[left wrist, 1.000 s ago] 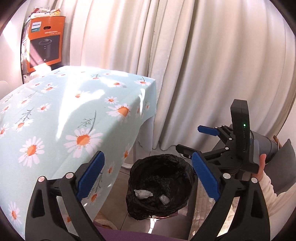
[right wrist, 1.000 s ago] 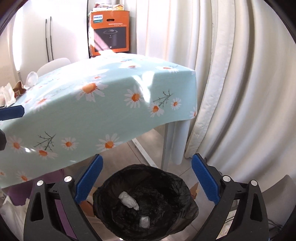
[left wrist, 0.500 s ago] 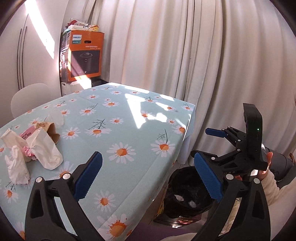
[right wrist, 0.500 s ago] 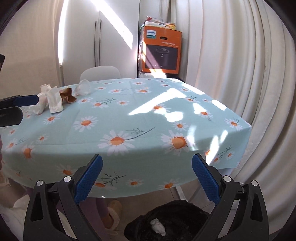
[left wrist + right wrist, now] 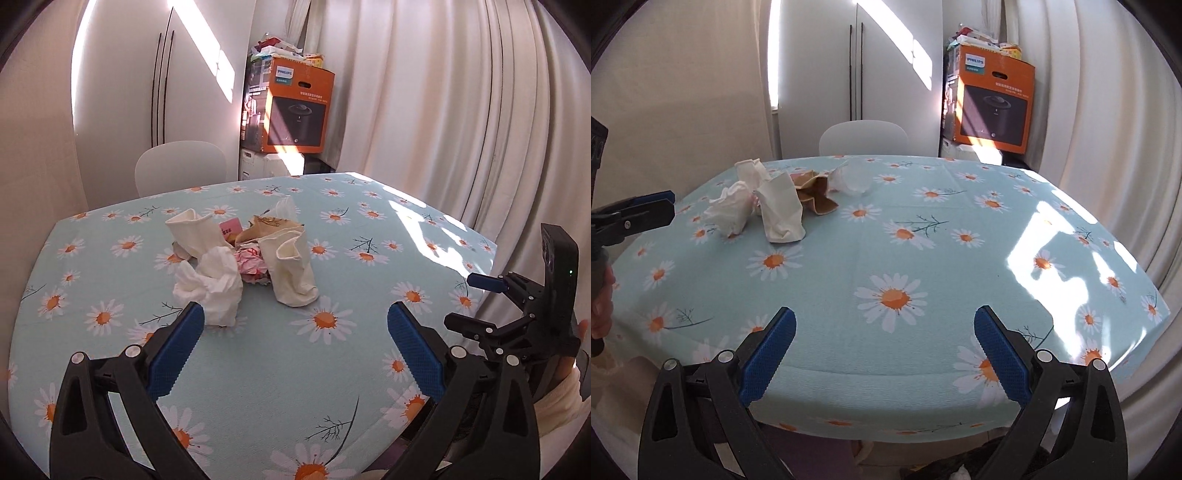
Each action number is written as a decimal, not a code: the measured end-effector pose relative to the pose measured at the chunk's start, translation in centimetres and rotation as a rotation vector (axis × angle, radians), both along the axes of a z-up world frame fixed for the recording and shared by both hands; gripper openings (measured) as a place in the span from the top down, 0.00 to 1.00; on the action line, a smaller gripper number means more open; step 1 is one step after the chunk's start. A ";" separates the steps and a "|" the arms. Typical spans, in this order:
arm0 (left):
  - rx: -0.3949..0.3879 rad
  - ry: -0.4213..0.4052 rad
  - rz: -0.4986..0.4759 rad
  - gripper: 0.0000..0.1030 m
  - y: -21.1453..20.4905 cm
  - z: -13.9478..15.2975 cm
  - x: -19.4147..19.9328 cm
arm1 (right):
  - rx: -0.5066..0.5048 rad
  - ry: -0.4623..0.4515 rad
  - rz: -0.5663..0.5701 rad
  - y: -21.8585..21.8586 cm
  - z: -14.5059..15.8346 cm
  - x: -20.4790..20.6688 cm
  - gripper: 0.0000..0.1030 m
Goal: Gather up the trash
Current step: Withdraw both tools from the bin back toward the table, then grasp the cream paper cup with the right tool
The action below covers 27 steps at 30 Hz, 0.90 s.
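A heap of trash lies on the daisy tablecloth (image 5: pixel 332 369): a crumpled white tissue (image 5: pixel 212 288), crushed cream paper cups (image 5: pixel 293 267), a pink wrapper (image 5: pixel 251 262), brown paper (image 5: pixel 266 225) and a clear plastic cup (image 5: pixel 851 179). The heap also shows in the right wrist view (image 5: pixel 764 206) at the far left. My left gripper (image 5: pixel 293 350) is open and empty, just short of the tissue. My right gripper (image 5: pixel 882 354) is open and empty above the table's near edge, and shows at the right of the left wrist view (image 5: pixel 484 306).
A white chair (image 5: pixel 181 166) stands behind the table. An orange Philips box (image 5: pixel 299 110) sits on stacked boxes in the corner. White curtains (image 5: pixel 443 110) hang along the right. A black bin's edge with white trash (image 5: pixel 960 472) shows below the table's front.
Both grippers have risen from over the black bin by the table and swung toward the tabletop. The trash heap has come into view. Both stay open and empty.
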State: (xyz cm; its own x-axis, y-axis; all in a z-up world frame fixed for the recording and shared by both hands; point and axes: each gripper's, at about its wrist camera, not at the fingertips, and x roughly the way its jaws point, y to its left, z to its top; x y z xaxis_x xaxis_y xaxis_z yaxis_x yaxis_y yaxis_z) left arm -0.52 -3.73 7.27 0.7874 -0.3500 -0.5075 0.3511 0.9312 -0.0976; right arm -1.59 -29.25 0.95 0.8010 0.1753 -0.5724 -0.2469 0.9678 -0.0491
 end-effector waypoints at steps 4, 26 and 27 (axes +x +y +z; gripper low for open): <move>0.021 0.022 0.059 0.06 2.5 -0.4 0.5 | 0.041 0.029 0.042 2.2 0.3 2.0 0.09; 0.078 0.191 0.136 0.06 6.5 -3.3 4.4 | -0.004 0.134 0.151 14.3 0.3 12.8 0.11; 0.086 0.191 0.136 0.06 6.4 -3.2 4.5 | -0.003 0.135 0.146 14.4 0.3 13.2 0.11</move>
